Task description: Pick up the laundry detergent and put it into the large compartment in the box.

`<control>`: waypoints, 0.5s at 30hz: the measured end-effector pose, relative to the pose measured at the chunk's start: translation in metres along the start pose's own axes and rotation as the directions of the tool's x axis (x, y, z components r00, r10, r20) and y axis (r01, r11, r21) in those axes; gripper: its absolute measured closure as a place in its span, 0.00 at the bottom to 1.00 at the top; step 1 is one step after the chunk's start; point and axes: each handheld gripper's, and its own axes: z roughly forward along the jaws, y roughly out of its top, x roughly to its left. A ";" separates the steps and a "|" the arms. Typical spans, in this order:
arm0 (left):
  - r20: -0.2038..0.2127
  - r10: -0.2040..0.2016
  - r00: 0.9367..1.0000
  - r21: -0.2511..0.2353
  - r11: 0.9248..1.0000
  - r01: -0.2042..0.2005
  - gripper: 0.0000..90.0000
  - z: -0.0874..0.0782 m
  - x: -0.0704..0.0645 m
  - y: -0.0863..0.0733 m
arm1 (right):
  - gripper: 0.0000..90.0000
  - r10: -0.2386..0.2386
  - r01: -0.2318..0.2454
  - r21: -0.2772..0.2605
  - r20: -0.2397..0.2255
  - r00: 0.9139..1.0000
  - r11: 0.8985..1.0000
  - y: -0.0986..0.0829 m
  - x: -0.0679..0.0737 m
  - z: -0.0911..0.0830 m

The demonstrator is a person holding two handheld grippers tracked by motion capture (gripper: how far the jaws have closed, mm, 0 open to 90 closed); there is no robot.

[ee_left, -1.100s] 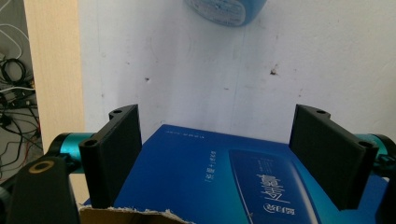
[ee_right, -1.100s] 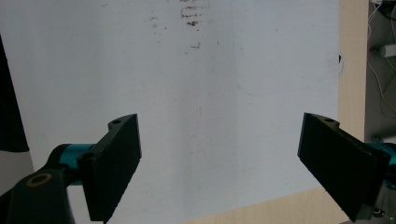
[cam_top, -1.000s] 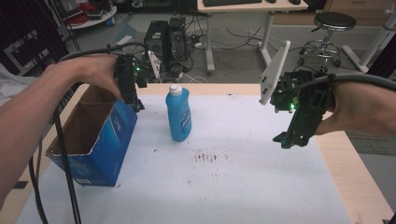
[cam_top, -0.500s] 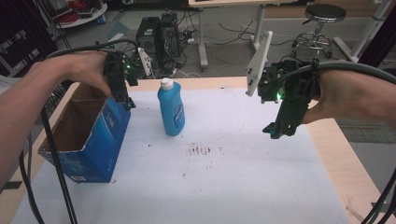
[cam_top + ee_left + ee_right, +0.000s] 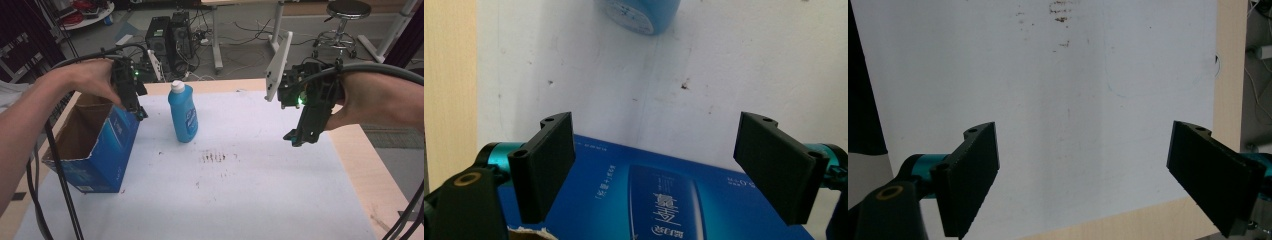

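Approach stage: my left claw (image 5: 136, 107) hangs wide over the box (image 5: 102, 150) rim; right claw (image 5: 300, 136) wide, empty. Next, close in on the bottle (image 5: 182, 112).

Wooden table (image 5: 350, 145) topped by a white sheet (image 5: 250, 200); blue bottle (image 5: 182, 112) stands upright on the sheet, open blue carton (image 5: 95, 145) just left of the bottle, brown stain marks (image 5: 215, 157) right of it, nearer

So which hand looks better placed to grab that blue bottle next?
Probably the left: its hand-held gripper hangs open close beside the blue bottle, above the box. The right hand-held gripper is open too, but farther away.
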 end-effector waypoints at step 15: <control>-0.054 -0.330 0.942 -0.140 0.937 0.320 0.19 0.008 -0.027 0.019 | 0.14 -0.011 0.011 0.001 -0.008 1.000 1.000 0.003 -0.003 0.011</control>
